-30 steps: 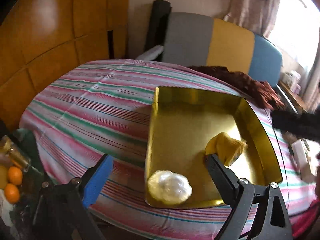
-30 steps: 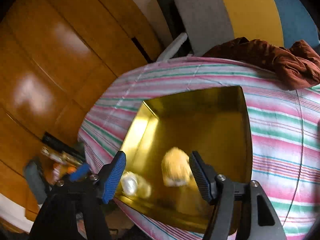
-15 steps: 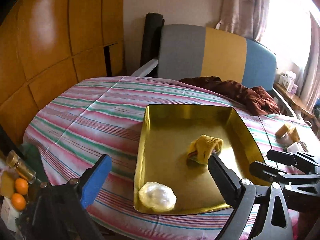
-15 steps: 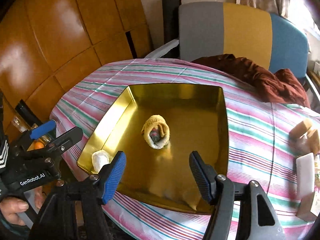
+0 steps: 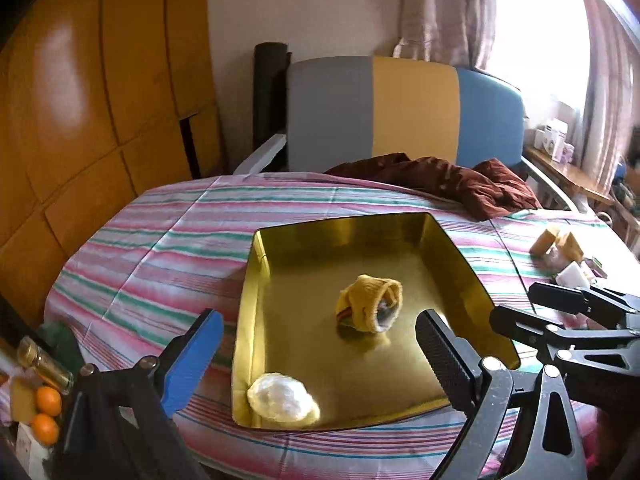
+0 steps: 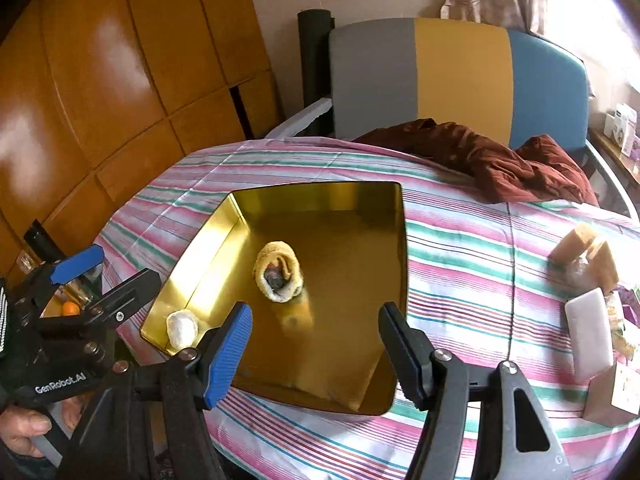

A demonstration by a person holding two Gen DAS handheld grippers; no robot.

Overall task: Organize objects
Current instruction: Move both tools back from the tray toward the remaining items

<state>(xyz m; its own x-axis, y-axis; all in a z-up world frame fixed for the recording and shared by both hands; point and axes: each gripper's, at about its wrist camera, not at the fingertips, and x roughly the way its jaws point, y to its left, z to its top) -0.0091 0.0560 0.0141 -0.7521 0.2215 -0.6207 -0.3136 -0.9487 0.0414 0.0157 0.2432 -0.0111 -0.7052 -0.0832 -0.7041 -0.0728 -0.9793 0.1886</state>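
Gold tray [image 6: 224,236] on a pink-, green- and white-striped cloth [image 6: 460,248] — yellow sock [image 6: 280,270], white wad [image 6: 182,326], maroon garment [image 6: 500,156].

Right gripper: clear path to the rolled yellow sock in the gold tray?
Probably yes. The right gripper is open and empty, hanging over the tray's near edge. The rolled yellow sock lies uncovered ahead of it; the white wad sits off in the corner.

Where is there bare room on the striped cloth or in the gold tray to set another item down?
Free: the gold metal tray's far half beyond the rolled yellow sock, and the striped tablecloth left of the tray. Crowded: the cloth's right edge, with a white block and tan blocks; a maroon cloth fills the far side.
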